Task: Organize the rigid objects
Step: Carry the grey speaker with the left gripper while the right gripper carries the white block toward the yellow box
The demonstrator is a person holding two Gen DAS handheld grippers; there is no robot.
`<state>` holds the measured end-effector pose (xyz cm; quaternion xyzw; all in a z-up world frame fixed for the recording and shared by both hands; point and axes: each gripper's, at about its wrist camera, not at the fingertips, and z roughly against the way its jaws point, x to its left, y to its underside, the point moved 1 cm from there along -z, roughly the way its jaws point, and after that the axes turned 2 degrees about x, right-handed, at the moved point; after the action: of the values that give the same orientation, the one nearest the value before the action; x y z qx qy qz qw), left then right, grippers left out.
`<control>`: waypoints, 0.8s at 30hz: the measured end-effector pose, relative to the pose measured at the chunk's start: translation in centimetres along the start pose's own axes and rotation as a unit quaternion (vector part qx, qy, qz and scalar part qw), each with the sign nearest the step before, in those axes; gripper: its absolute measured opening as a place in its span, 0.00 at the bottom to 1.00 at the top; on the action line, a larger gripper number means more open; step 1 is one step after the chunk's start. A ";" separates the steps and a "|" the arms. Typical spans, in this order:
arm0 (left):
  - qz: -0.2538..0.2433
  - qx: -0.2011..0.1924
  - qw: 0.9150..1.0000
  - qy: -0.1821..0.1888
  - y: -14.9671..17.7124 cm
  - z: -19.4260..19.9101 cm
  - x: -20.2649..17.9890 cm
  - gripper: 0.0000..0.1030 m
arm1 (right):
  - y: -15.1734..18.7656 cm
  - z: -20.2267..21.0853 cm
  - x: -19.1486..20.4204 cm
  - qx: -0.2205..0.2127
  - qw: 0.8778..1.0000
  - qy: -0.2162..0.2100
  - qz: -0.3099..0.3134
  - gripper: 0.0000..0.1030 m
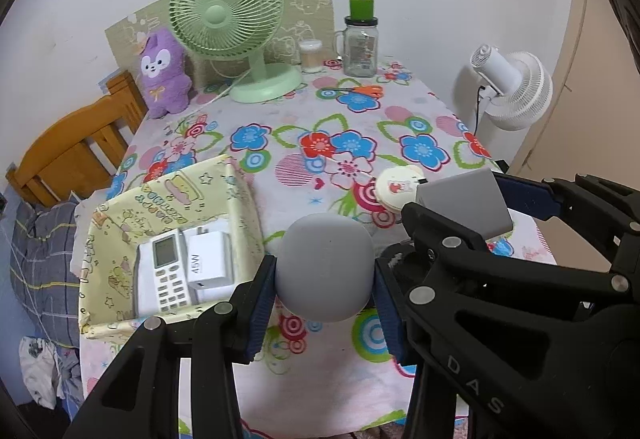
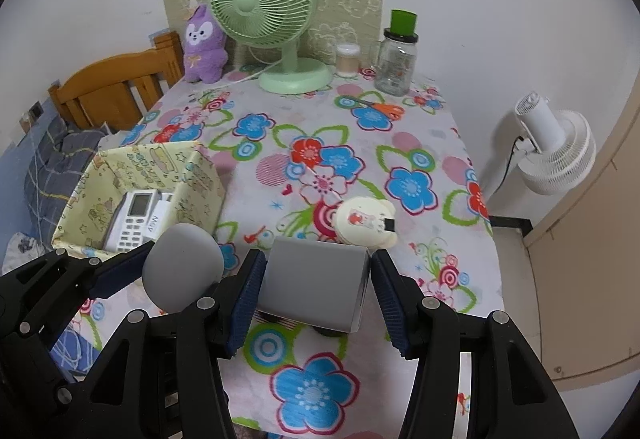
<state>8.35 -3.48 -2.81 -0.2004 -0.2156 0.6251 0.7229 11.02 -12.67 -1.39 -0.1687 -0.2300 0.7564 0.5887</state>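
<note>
Fingers of the left gripper (image 1: 325,293) are clamped on a rounded grey object (image 1: 325,267), pads pressing both its sides, held above the floral tablecloth (image 1: 320,143) just right of the yellow patterned box (image 1: 168,199), which holds a white remote (image 1: 166,271) and a white charger (image 1: 210,263). Right gripper (image 2: 318,289) grips a grey rectangular block (image 2: 316,285) between its blue pads, lifted, with a small round bear-eared case (image 2: 366,223) lying just beyond it.

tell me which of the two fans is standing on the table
The green fan, standing on its round base at the back of the floral table beside the purple plush. The white fan stands off the table's right edge, by the wall.
</note>
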 end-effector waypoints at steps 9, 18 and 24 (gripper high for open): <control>0.016 0.000 1.000 -0.010 0.1 0.1 3.3 0.47 | -1.3 -0.5 3.2 0.001 1.000 -0.010 0.018 0.56; 0.030 0.002 0.999 -0.016 0.3 -0.2 6.8 0.47 | -2.6 -1.4 6.4 0.001 0.999 -0.019 0.035 0.56; 0.034 0.012 0.999 -0.017 0.5 -0.8 8.9 0.47 | -3.2 -2.5 8.4 0.010 0.999 -0.025 0.043 0.56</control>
<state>9.54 5.42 -3.21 -0.1887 -0.2136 0.6549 0.6999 12.88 -3.55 -1.60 -0.1537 -0.2294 0.7872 0.5515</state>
